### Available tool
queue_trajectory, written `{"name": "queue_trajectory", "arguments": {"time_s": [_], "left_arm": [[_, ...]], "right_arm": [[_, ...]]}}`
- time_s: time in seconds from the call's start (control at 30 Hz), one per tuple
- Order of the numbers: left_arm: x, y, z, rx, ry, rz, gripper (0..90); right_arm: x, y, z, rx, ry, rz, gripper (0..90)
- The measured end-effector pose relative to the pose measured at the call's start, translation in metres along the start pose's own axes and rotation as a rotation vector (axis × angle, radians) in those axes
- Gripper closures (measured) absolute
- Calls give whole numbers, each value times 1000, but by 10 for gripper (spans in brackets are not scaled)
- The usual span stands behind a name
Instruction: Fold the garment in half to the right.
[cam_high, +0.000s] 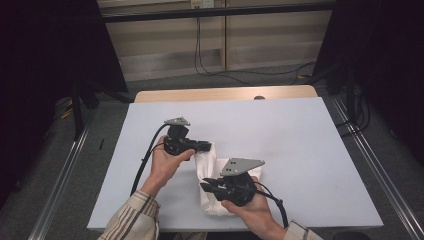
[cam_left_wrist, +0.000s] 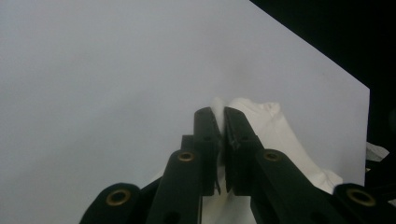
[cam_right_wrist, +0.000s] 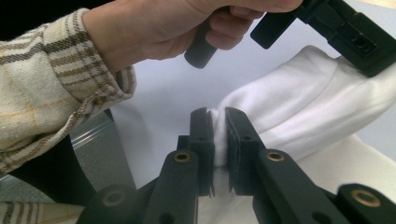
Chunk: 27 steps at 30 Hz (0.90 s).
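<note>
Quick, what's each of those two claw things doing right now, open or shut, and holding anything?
Left gripper: shut on a fold of the white cloth.
Right gripper: shut on another fold of the same cloth.

Two hand-held black grippers, worn plaid sleeves

The left gripper (cam_high: 206, 146) and right gripper (cam_high: 206, 186) are matte black, each topped by a grey three-cornered plate (cam_high: 241, 165) with small holes and trailed by a black cable (cam_high: 148, 153). Their jaws are flat, blocky black bars on linked arms pinned with brass-coloured rivets (cam_right_wrist: 182, 157). The person wears a cream shirt whose sleeve (cam_right_wrist: 46, 74) is checked with brown and yellow stripes and buttoned at the cuff
</note>
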<state>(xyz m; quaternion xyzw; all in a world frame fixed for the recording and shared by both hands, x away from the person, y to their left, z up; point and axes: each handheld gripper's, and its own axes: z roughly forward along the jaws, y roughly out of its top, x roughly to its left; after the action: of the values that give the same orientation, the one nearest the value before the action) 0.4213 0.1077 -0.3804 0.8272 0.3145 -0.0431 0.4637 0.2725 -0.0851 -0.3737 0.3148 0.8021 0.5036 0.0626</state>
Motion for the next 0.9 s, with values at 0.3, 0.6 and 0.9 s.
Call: {"name": "queue_trajectory", "arguments": {"time_s": [0.3, 0.6, 0.9], "left_arm": [[-1, 0, 5, 0, -7, -1, 846], [-3, -1, 11, 5, -9, 13, 846], [-5, -1, 16, 17, -10, 12, 846]], "right_arm": [[-4, -6, -2, 8, -2, 15, 825], [-6, -11, -3, 18, -4, 15, 826], [-7, -15, -2, 28, -7, 24, 825]]}}
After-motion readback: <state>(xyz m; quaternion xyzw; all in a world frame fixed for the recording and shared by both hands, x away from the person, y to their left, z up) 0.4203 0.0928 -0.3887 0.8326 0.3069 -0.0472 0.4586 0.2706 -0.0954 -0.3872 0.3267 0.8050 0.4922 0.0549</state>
